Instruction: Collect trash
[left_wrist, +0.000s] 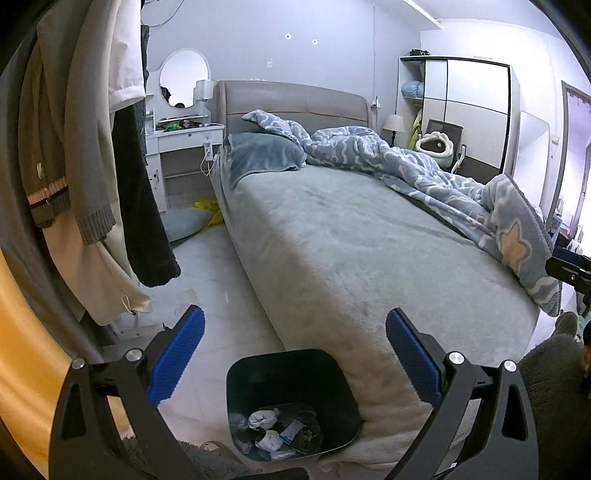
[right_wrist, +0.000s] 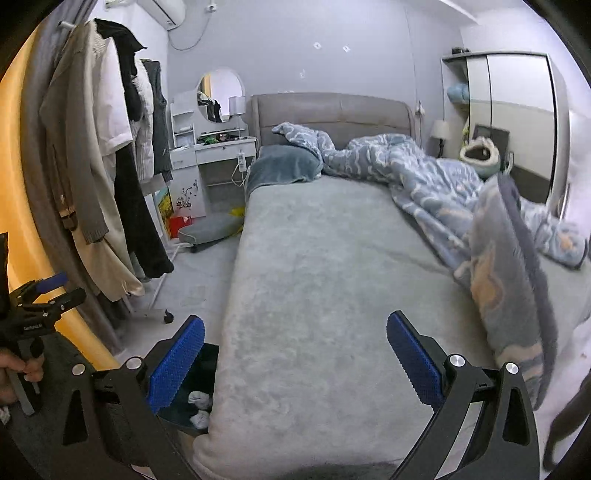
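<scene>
Left wrist: the left gripper (left_wrist: 294, 354) hangs wide and empty over the bin (left_wrist: 291, 402), which stands against the bed (left_wrist: 351, 251), trash (left_wrist: 275, 430) inside. Right wrist: the right gripper (right_wrist: 295, 354), equally wide and empty, hovers over the mattress, probably scanning for litter.

A bed (left_wrist: 351, 251) with a grey fleece sheet fills the room's middle. A blue-grey pillow (left_wrist: 264, 155) lies at its head, and a rumpled blue cloud-patterned duvet (left_wrist: 424, 173) sprawls along its far side. On the pale tiled floor (left_wrist: 229, 306), a dark trash bin (left_wrist: 291, 402) stands against the bed's near corner, holding crumpled tissues (left_wrist: 263, 419).
</scene>
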